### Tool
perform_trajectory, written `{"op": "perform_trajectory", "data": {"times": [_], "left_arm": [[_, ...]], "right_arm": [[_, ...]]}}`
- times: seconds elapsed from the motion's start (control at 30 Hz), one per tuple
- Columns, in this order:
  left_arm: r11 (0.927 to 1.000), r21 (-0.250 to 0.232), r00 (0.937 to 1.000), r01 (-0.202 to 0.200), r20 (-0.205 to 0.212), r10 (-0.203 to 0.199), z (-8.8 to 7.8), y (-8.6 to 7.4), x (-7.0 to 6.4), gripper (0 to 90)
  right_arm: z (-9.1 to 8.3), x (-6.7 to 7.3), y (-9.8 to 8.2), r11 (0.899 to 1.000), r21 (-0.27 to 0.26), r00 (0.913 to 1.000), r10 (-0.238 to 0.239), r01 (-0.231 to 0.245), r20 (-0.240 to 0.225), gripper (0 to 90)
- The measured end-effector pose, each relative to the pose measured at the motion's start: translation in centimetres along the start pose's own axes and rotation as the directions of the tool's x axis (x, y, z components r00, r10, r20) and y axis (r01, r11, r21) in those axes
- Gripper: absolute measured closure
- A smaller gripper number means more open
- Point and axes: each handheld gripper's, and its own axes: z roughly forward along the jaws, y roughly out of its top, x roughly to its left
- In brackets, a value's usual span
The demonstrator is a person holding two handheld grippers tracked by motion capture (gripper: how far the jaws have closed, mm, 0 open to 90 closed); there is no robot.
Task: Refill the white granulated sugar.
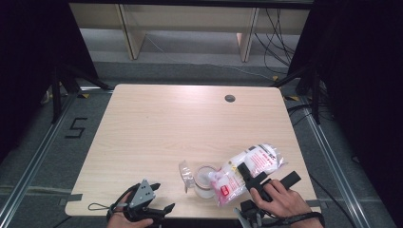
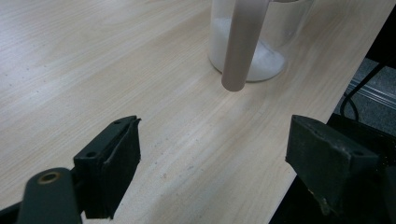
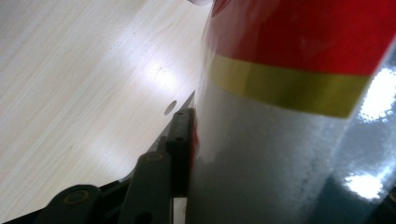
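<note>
**Q:** On the table, what is largest, and where does it sit?

**A:** On the pale wooden table point(image 1: 157, 128) the largest thing is the clear plastic bag point(image 1: 247, 172) of white powder with red and pink print. It lies tilted near the front right edge, its lower end pointing down toward the glass jar.

**Q:** Where is my right gripper?

**A:** Your right gripper point(image 1: 251, 179) is clenched on that bag; your hand comes in from the bottom right. In the right gripper view, one black jaw presses flat against the shiny film of the bag point(image 3: 289, 140), which shows a red band above a yellow stripe.

**Q:** And the jar?

**A:** The clear glass jar point(image 1: 205, 182) stands upright just left of the bag's lower end, touching or nearly touching it, with white powder in its bottom. A hinged lid point(image 1: 186, 174) stands open at its left side. In the left gripper view the jar point(image 2: 252, 42) is ahead of the jaws, with a blurred pale bar hanging in front of it; I cannot tell what that bar is.

**Q:** What about my left gripper?

**A:** Your left gripper point(image 1: 157, 202) rests at the front edge of the table, well left of the jar. Its jaws stand wide apart, released, with bare wood between them.
</note>
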Motion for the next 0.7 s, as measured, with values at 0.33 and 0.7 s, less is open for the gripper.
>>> {"op": "perform_trajectory", "data": {"times": [0.33,0.7], "left_arm": [[0.9996,-0.004,0.9996,0.026,0.008,-0.026,0.02,-0.02,-0.15,17.3],[0.9997,-0.007,0.9997,0.023,0.006,-0.023,0.04,-0.02,-0.15,17.4]], "right_arm": [[0.13,0.01,0.17,1.0,-0.008,0.9998,-0.003,0.003,-0.019,66.3],[0.13,0.03,0.14,1.0,-0.009,0.9999,0.001,-0.001,-0.012,66.6]]}}
